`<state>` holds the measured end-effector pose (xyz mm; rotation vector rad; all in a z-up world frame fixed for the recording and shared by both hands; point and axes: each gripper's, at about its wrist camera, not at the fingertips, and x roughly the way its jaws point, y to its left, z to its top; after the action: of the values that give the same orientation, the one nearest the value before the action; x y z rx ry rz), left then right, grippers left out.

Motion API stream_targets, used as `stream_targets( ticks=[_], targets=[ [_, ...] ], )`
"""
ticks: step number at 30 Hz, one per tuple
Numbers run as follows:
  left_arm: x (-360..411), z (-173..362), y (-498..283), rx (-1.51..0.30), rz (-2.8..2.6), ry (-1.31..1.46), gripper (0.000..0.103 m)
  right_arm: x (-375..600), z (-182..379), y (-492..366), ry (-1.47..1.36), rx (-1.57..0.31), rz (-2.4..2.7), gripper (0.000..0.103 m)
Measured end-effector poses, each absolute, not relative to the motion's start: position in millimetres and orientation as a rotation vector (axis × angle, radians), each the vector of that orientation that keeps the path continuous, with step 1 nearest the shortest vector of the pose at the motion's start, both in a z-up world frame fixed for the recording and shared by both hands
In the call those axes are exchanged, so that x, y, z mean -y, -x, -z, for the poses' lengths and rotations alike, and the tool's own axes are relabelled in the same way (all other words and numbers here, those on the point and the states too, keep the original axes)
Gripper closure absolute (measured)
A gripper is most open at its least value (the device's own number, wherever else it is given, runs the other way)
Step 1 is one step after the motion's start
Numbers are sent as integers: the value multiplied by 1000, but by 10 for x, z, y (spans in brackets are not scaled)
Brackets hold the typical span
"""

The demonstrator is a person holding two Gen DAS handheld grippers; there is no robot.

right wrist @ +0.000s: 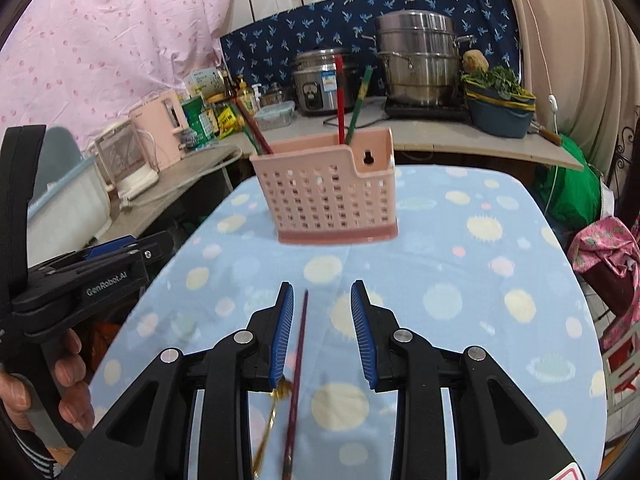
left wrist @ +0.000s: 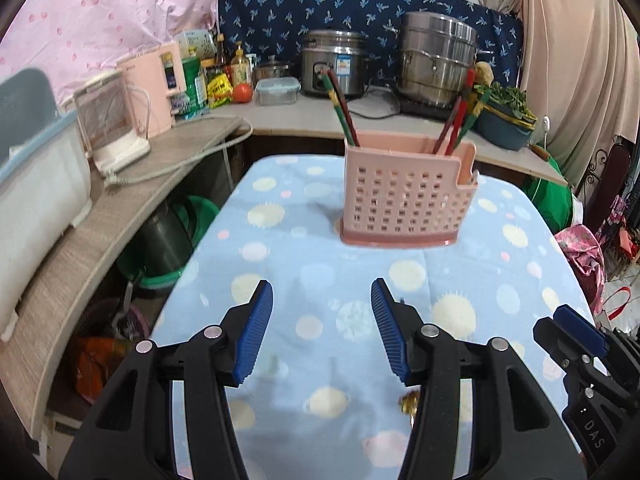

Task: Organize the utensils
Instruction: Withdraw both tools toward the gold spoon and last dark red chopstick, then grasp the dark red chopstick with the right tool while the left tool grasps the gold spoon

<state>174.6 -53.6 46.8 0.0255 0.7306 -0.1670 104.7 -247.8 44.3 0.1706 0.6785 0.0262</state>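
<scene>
A pink perforated utensil holder (left wrist: 404, 196) stands upright on the blue dotted cloth (left wrist: 312, 280), with several red and green chopsticks (left wrist: 342, 108) leaning in it. It also shows in the right wrist view (right wrist: 328, 196). My left gripper (left wrist: 322, 304) is open and empty, short of the holder. My right gripper (right wrist: 322, 304) is open over a dark red chopstick (right wrist: 298, 364) and a gold fork (right wrist: 274, 408) lying on the cloth (right wrist: 460, 280) between its fingers. The gold fork's end shows in the left wrist view (left wrist: 410, 402).
A counter (left wrist: 280, 114) behind the table carries a rice cooker (left wrist: 336, 62), a steel steamer pot (left wrist: 436, 60), a blue bowl of greens (left wrist: 504, 120), bottles and a food box. A side shelf (left wrist: 80, 232) at the left holds a white appliance (left wrist: 114, 120).
</scene>
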Motion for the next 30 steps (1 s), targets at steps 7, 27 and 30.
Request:
stream_targets(
  ticks=[7,27,30],
  targets=[
    [419,-166,-1456,-764,133,-30,54,2349,-80,-742,-123,-753,-18,73],
    [298,498,-947,-889,137,-75,54,1936,619,-356,-100,-875,-76,86],
    [301,530,-934,-899,140,-76,54,1918,656,-359,-101,-886,-79,91]
  ],
)
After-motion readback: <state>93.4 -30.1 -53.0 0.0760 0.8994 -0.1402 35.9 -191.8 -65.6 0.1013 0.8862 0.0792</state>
